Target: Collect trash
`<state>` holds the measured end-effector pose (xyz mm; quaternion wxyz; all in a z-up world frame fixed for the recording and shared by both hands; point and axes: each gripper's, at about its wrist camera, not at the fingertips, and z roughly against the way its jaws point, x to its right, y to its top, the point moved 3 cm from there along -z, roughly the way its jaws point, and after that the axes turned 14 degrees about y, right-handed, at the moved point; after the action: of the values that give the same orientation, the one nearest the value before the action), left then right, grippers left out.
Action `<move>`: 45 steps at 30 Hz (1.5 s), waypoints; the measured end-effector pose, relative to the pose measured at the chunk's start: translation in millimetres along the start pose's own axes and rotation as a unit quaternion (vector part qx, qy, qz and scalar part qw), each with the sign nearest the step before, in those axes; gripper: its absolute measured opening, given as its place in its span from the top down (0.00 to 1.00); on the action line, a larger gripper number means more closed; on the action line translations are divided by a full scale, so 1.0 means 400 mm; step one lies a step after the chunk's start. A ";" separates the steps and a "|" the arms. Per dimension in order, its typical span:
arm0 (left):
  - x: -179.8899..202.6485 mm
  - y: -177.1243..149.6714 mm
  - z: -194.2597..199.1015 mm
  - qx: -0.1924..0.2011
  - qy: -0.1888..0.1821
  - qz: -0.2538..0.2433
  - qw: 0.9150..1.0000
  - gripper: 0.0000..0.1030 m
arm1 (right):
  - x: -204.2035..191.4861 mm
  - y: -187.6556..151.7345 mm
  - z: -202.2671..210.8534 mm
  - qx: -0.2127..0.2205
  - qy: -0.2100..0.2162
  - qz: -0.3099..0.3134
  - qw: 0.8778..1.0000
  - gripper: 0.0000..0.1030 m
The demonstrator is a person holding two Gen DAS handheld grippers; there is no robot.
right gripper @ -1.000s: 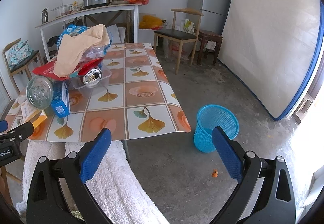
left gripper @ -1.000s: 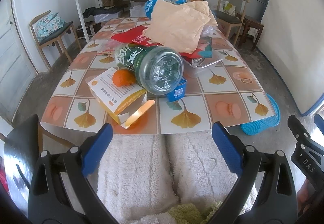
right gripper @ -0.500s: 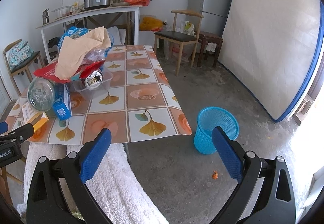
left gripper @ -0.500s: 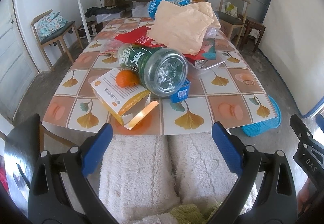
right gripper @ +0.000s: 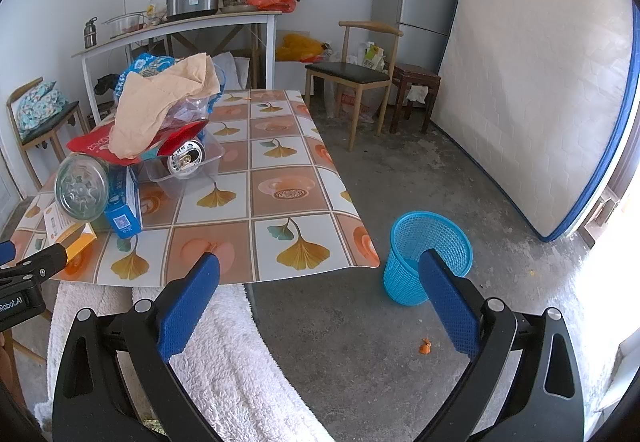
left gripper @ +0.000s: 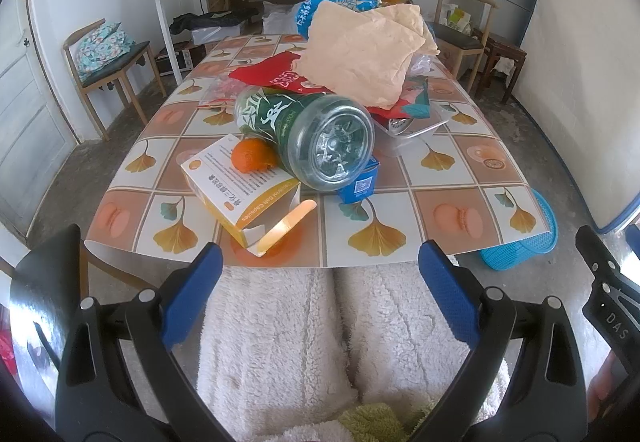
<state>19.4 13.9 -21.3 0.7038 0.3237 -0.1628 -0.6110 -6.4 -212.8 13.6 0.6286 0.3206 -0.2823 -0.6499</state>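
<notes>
Both grippers have eased a little nearer the table (left gripper: 476, 178) since a second ago, so the heap of trash sits larger ahead of them. Ahead and left of the left gripper (left gripper: 320, 274), whose blue pads are spread wide with nothing between them, lies a yellow-and-white carton (left gripper: 236, 186) with its end flap open. An orange (left gripper: 252, 155) rests on top of it. Straight ahead lies a green-labelled plastic bottle (left gripper: 308, 138) on its side, base toward the gripper, propped on the carton and a small blue box (left gripper: 362, 184). Behind it are red wrappers (left gripper: 272, 76), a tan paper bag (left gripper: 360, 54) on top, and a clear plastic tray (left gripper: 416, 130) to the right. The right gripper (right gripper: 320, 274) hangs off the table's near right corner, also spread and empty. A blue mesh wastebasket (right gripper: 424, 242) stands on the concrete floor, just beyond its right finger. A small orange scrap (right gripper: 425, 347) lies on the floor nearby.
</notes>
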 end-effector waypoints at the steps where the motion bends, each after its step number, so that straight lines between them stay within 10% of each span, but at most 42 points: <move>1: -0.001 0.000 -0.001 0.000 0.000 0.000 1.000 0.08 | 0.000 0.000 0.000 0.000 0.000 0.000 1.000 0.06; 45: -0.066 0.001 -0.078 -0.016 0.020 0.028 0.999 0.08 | -0.022 0.071 -0.095 0.007 0.026 0.024 0.999 0.06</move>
<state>33.8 47.4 -39.5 0.7286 0.3201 -0.1476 -0.5873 41.0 -204.0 11.9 0.6491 0.3343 -0.2783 -0.6241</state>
